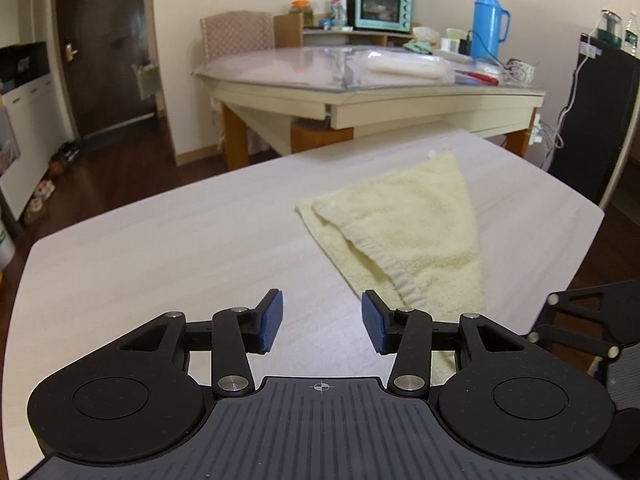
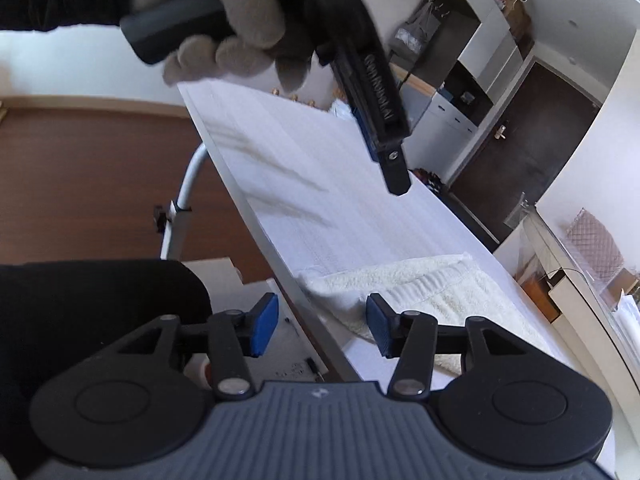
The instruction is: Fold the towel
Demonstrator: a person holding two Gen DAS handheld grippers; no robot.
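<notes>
Ribbed-pad tongs point(image 1: 322, 322) above fluffy folded towel point(image 1: 404, 232).

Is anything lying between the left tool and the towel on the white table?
Nothing: in the left wrist view only bare white table separates the left tool from the towel.

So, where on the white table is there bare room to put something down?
The white table is bare left of the folded cream towel, up to its left and far edges. The towel fills the right side. The dining table behind is crowded.
</notes>
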